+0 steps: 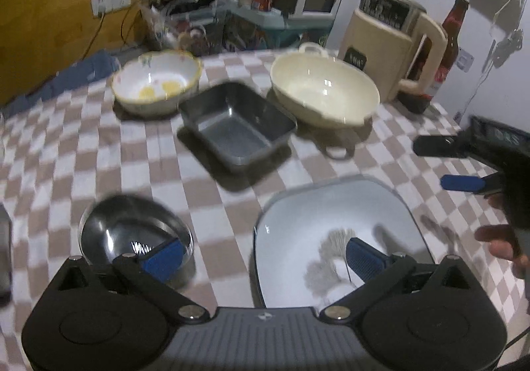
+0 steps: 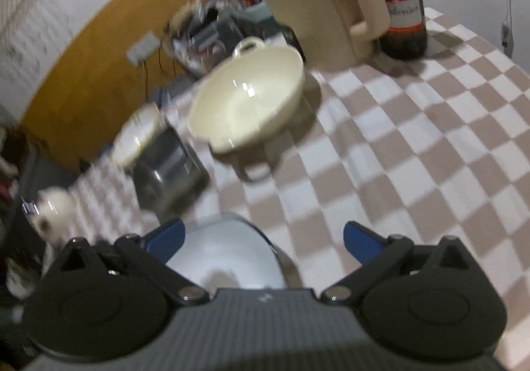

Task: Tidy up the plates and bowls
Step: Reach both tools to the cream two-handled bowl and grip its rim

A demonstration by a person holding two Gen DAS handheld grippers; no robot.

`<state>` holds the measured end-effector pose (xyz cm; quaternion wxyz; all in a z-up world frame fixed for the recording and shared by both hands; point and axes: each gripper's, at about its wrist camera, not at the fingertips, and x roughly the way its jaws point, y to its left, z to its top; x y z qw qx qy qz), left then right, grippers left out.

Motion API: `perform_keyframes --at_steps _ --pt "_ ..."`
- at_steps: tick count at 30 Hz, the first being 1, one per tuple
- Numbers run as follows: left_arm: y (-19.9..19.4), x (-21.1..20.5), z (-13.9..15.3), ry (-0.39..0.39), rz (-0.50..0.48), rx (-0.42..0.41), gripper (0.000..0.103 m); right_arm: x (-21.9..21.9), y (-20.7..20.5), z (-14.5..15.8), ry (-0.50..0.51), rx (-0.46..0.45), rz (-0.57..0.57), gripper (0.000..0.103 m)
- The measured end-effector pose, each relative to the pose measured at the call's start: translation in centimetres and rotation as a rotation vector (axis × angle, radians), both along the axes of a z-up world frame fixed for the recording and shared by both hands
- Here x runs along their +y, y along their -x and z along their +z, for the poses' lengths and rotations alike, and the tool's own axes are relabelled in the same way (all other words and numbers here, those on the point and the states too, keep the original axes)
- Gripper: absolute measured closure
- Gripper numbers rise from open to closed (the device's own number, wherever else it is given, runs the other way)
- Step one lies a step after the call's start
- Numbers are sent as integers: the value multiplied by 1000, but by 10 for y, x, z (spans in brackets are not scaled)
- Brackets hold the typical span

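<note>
While both grippers hang over the near edge of the bench [image 1: 49, 156], nothing is held: left gripper [image 1: 263, 253] has its fingers [image 1: 164, 255] spread wide with only cloth and dish rims below them, and the right gripper [image 2: 261, 238] is spread just as wide, empty.

Progress, judging from the layout: early. Five dishes sit singly on the checked cloth, nothing nested or stacked, so the sorting looks mostly still to do.

Near to far, left wrist view:
- 5 o'clock: pale blue square plate [image 1: 331, 225], nearest, under the left gripper's right finger. Empty; grey leaf print on its face, no food. Same plate shows in the right wrist view [image 2: 228, 252] between the right gripper's fingers, not touched as far as I can tell (blurred).
- 7 o'clock: small steel bowl [image 1: 132, 228], under the left finger. Empty, only reflections.
- Centre: grey rectangular tray [image 1: 238, 122], empty.
- 11 o'clock: floral bowl [image 1: 155, 83], yellow patches on the bottom; print or residue, can't say.
- 1 o'clock: cream two-handled bowl [image 1: 324, 89], empty.

Behind, at 2 o'clock: beige kettle [image 1: 394, 50] and brown bottle [image 1: 453, 33], well apart from the dishes. Right gripper also shows at 3 o'clock in the left view [image 1: 444, 165], apart from every dish.
</note>
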<state>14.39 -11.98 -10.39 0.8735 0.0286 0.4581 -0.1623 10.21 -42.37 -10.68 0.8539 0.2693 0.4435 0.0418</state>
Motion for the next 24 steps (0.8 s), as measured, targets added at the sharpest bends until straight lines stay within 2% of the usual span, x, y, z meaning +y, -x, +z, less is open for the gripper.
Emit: perform_keyframes --at_steps 3,6,11,15,17,18,20,24 --pt "-16 -3 11 4 -7 -28 0 -1 -22 -3 -92 1 -77 0" --pt "-33 -4 22 11 -8 -59 0 -3 -43 -16 -244 33 -163 1" --pt "-66 -3 34 46 17 -99 0 -3 -68 -41 -441 64 -350 25" --pt "-91 -7 43 63 11 -124 0 3 -82 -57 -537 85 -429 40" --pt "-104 -11 45 60 -5 -133 0 7 -91 -65 -556 104 -444 56" --pt "-109 -13 46 58 -11 -135 0 7 -94 -67 -561 110 -452 60" --pt "-119 -18 48 56 -31 -139 0 7 -98 -72 -570 125 -471 84" --pt "-138 -33 49 47 -87 -145 0 2 -97 -77 -578 129 -473 89"
